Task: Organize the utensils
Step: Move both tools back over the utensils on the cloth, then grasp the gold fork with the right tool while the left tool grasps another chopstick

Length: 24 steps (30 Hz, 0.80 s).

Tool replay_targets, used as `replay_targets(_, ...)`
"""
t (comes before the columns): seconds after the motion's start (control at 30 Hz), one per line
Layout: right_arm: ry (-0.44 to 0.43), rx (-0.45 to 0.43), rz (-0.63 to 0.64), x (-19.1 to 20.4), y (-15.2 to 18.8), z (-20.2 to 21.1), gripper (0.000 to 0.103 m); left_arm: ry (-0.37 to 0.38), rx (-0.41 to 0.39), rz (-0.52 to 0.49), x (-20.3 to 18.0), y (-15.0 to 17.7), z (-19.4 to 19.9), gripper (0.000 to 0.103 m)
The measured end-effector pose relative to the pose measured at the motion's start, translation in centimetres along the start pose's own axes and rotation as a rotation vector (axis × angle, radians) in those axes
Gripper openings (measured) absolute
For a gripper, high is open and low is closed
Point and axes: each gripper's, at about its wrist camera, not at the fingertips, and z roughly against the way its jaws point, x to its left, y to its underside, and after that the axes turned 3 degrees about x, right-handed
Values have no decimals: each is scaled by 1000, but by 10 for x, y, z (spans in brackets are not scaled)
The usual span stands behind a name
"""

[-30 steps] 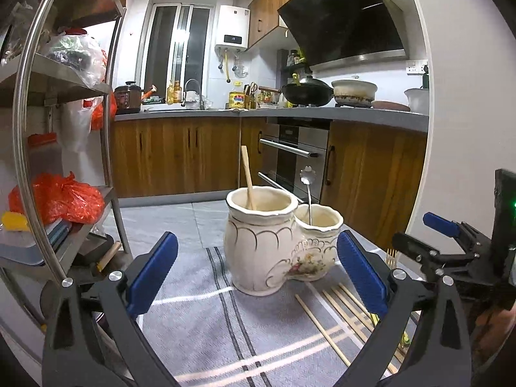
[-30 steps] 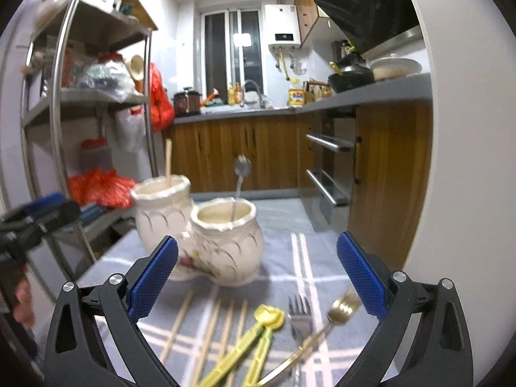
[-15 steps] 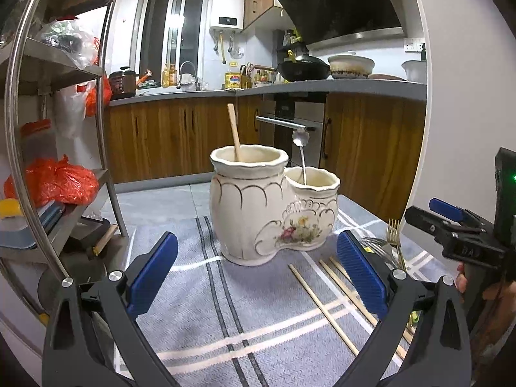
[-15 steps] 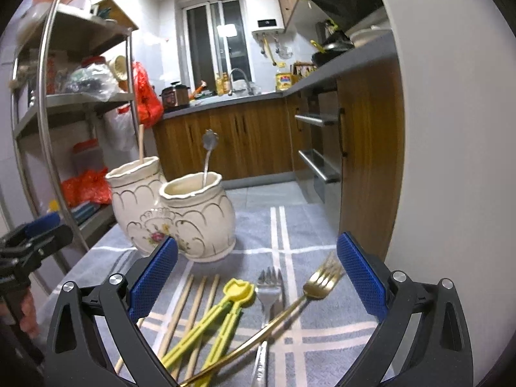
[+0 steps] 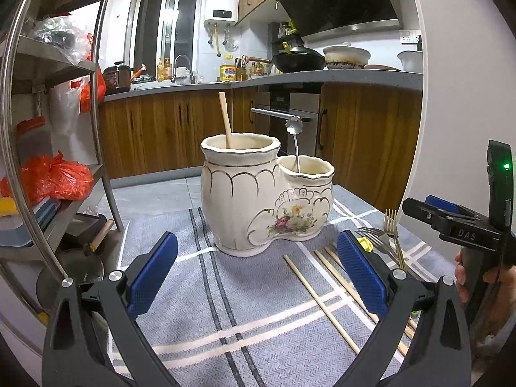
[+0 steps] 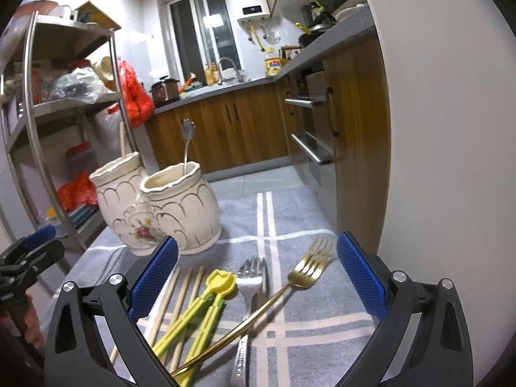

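Note:
A cream double ceramic utensil holder (image 5: 258, 200) (image 6: 167, 206) stands on a grey striped cloth (image 5: 200, 306). Its taller pot holds a wooden stick (image 5: 224, 119), its shorter pot a silver spoon (image 5: 294, 142). On the cloth lie a gold fork (image 6: 290, 287), a silver fork (image 6: 250, 285), yellow-green chopsticks (image 6: 206, 306) and several wooden chopsticks (image 5: 322, 303) (image 6: 167, 303). My left gripper (image 5: 258, 271) is open and empty, in front of the holder. My right gripper (image 6: 258, 274) is open and empty, low over the forks; it also shows in the left wrist view (image 5: 451, 222).
A steel shelf rack (image 5: 19, 161) with orange bags (image 5: 58, 177) stands at the left. Wooden kitchen cabinets (image 5: 161, 129) and an oven (image 5: 287, 122) lie behind. A white wall (image 6: 435, 129) borders the cloth on the right.
Both grippers have dropped lower and closer to the cloth. The right gripper has tilted down toward the forks and chopsticks. Both stay open.

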Motion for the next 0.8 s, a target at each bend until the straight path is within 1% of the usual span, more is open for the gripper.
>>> replay_targets(0.1,18,7,27,1,0,0,98,-1,10,0,-1,1,-1,97)
replay_targets(0.2,37,17,45,3,1,0,98,-10,39,-7,-4,1,-7,97)
replay_targets(0.3,59,47,39,-2,1,-4,98,-30,94,-27,-9,4,-18,97)
replay_targets(0.43,42,86,-17,-14,1,-10,97,-24,188,-46,-17,7,-31,97)
replay_targets(0.5,41,104,-51,-20,1,-13,96,-10,236,-38,-19,11,-37,95)
replay_targets(0.63,49,121,-83,-27,0,-14,94,20,313,-28,-29,19,-45,84)
replay_targets(0.67,63,124,-72,-28,0,-14,92,27,331,-31,-33,21,-47,80)
replay_targets(0.7,76,134,-58,-28,1,-15,90,33,343,-35,-37,23,-48,78)
replay_targets(0.77,106,159,-31,-27,1,-17,81,40,366,-45,-42,26,-50,72)
replay_targets(0.8,108,173,-26,-27,2,-18,80,47,380,-52,-45,29,-50,71)
